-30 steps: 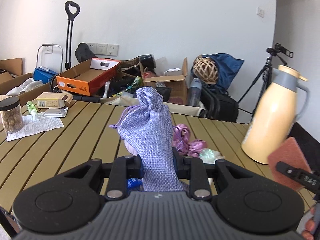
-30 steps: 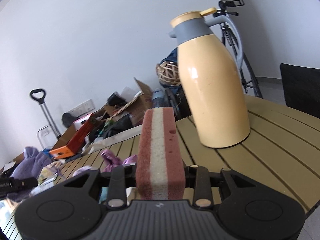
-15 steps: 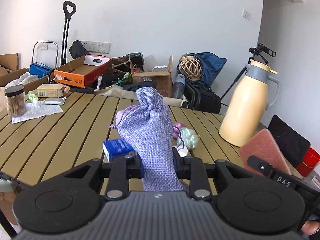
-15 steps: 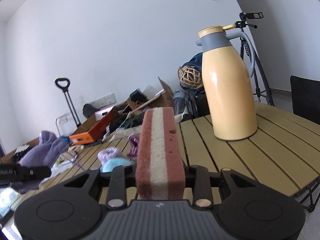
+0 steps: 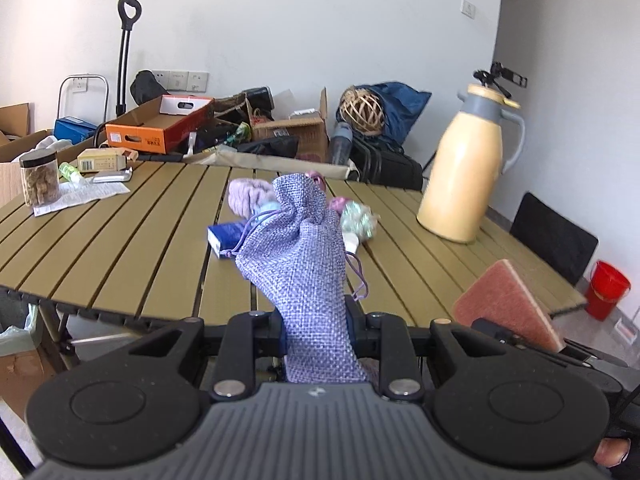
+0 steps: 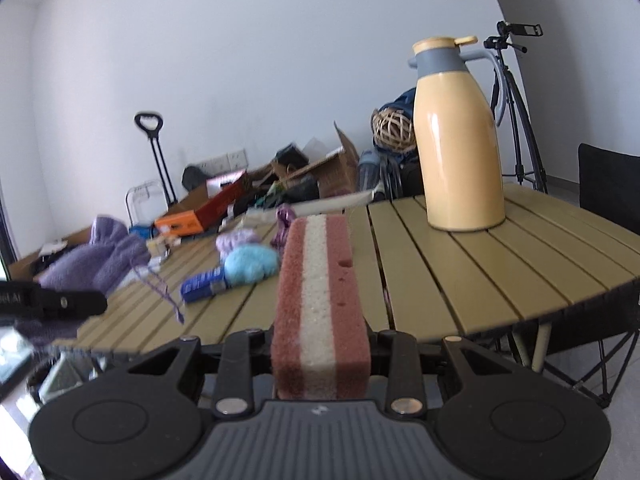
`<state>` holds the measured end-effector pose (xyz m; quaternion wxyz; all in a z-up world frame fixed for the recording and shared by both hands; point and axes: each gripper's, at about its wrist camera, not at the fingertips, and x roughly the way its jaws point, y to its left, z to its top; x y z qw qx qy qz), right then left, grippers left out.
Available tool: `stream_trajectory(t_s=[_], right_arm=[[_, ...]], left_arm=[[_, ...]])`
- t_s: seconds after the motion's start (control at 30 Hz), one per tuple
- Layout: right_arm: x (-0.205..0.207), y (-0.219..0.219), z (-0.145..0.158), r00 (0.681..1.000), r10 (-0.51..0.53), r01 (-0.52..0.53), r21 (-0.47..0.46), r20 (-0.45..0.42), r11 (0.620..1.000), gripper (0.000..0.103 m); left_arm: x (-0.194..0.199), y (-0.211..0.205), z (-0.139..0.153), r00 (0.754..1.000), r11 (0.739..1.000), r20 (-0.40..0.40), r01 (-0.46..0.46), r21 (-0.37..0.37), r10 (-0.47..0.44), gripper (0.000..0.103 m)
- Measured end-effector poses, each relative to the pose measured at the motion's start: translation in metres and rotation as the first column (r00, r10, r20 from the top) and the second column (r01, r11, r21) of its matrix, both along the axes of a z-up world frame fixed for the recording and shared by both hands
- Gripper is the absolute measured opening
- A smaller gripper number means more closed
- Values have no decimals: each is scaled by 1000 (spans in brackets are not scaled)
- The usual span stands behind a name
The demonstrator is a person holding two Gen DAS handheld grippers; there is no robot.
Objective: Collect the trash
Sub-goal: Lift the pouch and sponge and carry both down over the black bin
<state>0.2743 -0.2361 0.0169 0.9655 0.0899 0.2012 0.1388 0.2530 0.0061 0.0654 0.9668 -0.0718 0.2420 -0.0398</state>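
Observation:
My left gripper [image 5: 317,322] is shut on a purple woven drawstring pouch [image 5: 308,264], which stands up between its jaws in front of the table's near edge. In my right gripper [image 6: 320,342], shut, a pink-and-white layered sponge [image 6: 318,280] stands on edge. The left wrist view shows that sponge [image 5: 506,306] at the lower right; the right wrist view shows the pouch [image 6: 96,254] at the left. On the slatted olive table [image 5: 120,248] lie a blue box [image 5: 224,236], a pale purple fluffy piece [image 5: 248,196], a blue fluffy piece [image 6: 250,266] and a greenish crumpled piece [image 5: 358,218].
A yellow thermos jug [image 5: 464,176] stands at the table's right. A jar [image 5: 38,178], a printed paper [image 5: 84,196] and small boxes sit at its far left. A black chair [image 5: 556,244] and red bucket [image 5: 608,290] are right; a bag-lined box [image 5: 16,332] is lower left.
Both grippers have drawn back from over the table with the pouch and sponge still held. The table's near edge now shows in both views and the items on it look farther off.

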Motion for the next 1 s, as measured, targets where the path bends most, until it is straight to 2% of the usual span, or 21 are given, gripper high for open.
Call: stream_trajectory(t_s=[0.17, 0.5, 1.0], right_arm=[[-20, 7, -20, 999, 24, -26, -55, -48, 998, 30], [-43, 22, -54, 985, 56, -81, -155, -160, 985, 30], [-53, 38, -100, 948, 55, -149, -283, -315, 947, 30]], left_arm=[[-17, -1, -20, 999, 999, -36, 17, 28, -16, 25], [-39, 5, -64, 991, 999, -134, 22, 37, -17, 25], [-39, 20, -131, 952, 999, -305, -7, 44, 20, 25]])
